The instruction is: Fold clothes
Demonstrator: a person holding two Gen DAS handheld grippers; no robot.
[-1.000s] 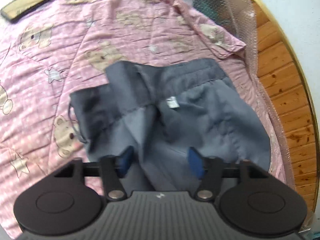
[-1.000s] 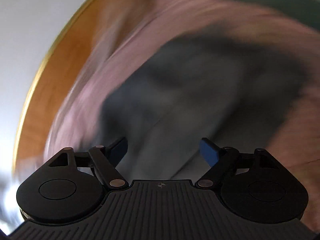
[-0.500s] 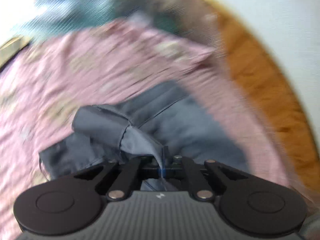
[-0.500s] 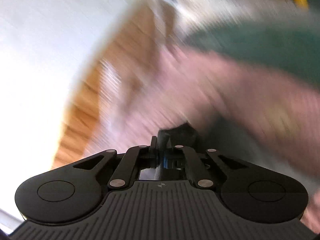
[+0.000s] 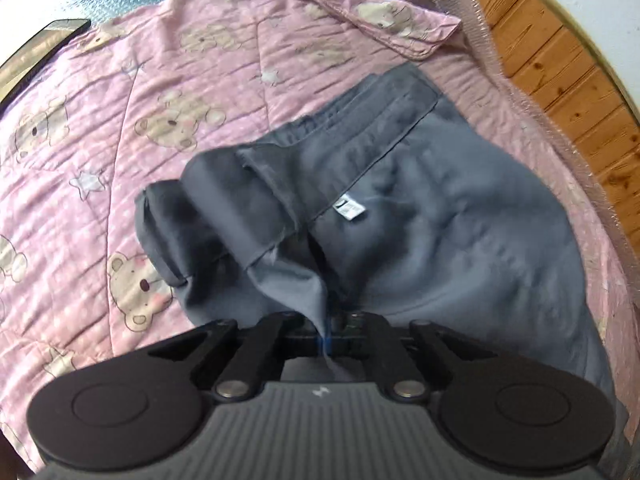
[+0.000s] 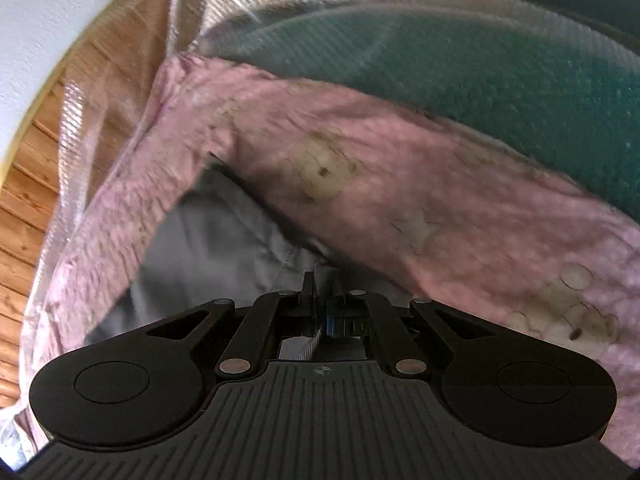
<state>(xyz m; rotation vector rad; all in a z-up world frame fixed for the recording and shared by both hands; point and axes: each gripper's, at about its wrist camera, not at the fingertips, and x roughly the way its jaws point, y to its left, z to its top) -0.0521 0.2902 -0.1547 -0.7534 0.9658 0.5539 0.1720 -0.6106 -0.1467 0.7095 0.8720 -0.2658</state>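
Grey shorts (image 5: 440,216) lie rumpled on a pink blanket with bear prints (image 5: 168,92); a white label (image 5: 349,208) shows by the inside of the waistband. My left gripper (image 5: 326,338) is shut on a pinched fold of the grey cloth at the near edge. In the right wrist view, the same grey shorts (image 6: 208,248) lie against the pink blanket (image 6: 400,200). My right gripper (image 6: 322,312) is shut on an edge of the grey cloth, a strip of which passes between the pads.
A dark flat slab, perhaps a phone or tablet (image 5: 36,48), lies at the blanket's far left. A teal mat (image 6: 480,76) and clear plastic wrap (image 6: 240,4) border the blanket. The wooden floor (image 5: 580,92) runs along the bed's side below a white wall.
Both grippers stood open over the shorts; both have since closed on grey cloth. The pinched fold is pulled up at the left gripper, and both views have shifted across the blanket.
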